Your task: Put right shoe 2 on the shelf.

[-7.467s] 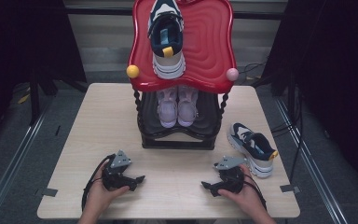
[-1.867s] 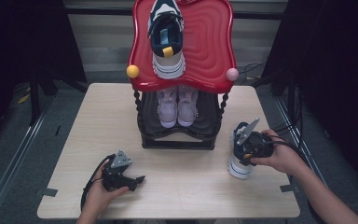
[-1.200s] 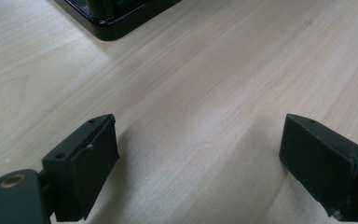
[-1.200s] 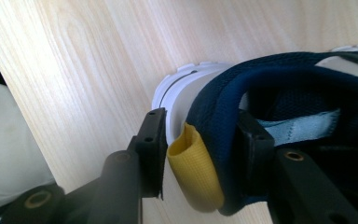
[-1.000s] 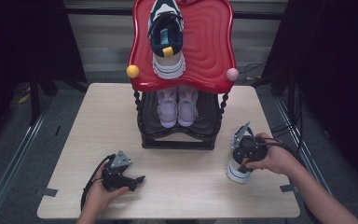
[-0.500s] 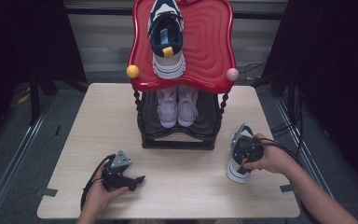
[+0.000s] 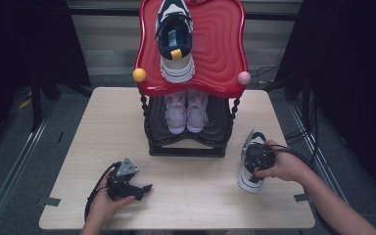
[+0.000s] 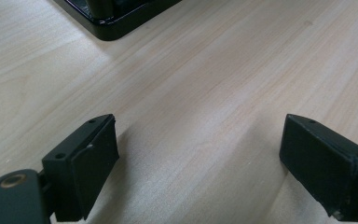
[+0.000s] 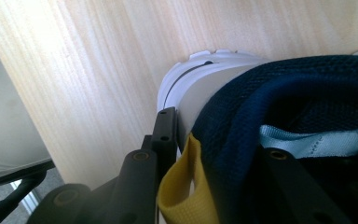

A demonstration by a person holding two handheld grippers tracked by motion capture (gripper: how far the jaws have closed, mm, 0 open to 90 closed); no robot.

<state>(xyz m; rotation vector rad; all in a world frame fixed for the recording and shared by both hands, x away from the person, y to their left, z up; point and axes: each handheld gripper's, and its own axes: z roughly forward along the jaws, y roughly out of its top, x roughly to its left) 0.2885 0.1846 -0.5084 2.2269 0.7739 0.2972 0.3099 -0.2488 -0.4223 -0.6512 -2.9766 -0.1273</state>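
A navy and white sneaker (image 7: 248, 178) lies on the right side of the wooden table (image 7: 200, 205). My right gripper (image 7: 256, 155) sits on top of it. In the right gripper view the right gripper (image 9: 219, 135) has one jaw outside the white heel and one inside the shoe, pinching the navy collar (image 9: 242, 107) by the yellow pull tab (image 9: 182, 196); its jaws have just been closing. My left gripper (image 7: 144, 191) rests on the table at the front left, and in its own view the left gripper (image 8: 198, 154) is open over bare wood.
A rack stands at the table's back centre: a red top shelf (image 7: 220, 44) carries the matching navy sneaker (image 7: 175, 39), and a black lower shelf (image 7: 220, 115) holds a pink pair (image 7: 186, 110). A yellow ball (image 7: 139, 75) and a pink ball (image 7: 244, 77) flank the red shelf. Black rack base corner (image 8: 107, 23).
My right gripper went from the table's front edge to the sneaker at the right and settled onto it. The sneaker has turned slightly. The left gripper has stayed put.
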